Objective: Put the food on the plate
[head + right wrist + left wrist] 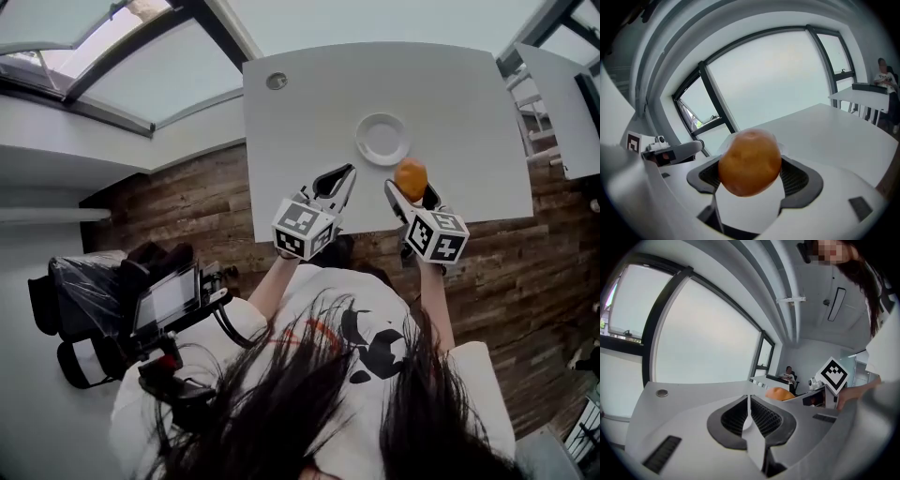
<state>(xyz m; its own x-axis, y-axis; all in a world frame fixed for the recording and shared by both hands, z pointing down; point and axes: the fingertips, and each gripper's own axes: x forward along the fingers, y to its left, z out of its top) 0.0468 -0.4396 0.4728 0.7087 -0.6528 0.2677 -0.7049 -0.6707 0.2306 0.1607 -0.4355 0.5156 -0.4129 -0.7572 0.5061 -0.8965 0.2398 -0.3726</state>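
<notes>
A round orange-brown food item point(411, 177), like a potato, is clamped between the jaws of my right gripper point(410, 185). It hangs over the near part of the white table point(309, 103). The right gripper view shows the food point(750, 161) filling the gap of that gripper point(751, 174). A small white plate point(382, 139) lies bare on the table just beyond the food and slightly to its left. My left gripper point(347, 174) hovers left of the food, shut with nothing in it; in its own view this gripper point(748, 403) has its jaws together, with the food point(779, 393) to the right.
A round grommet point(276, 81) sits at the table's far left corner. Another white table point(565, 103) stands to the right. Black bags and gear point(112, 309) lie on the wooden floor at my left. A seated person point(788, 373) is far back.
</notes>
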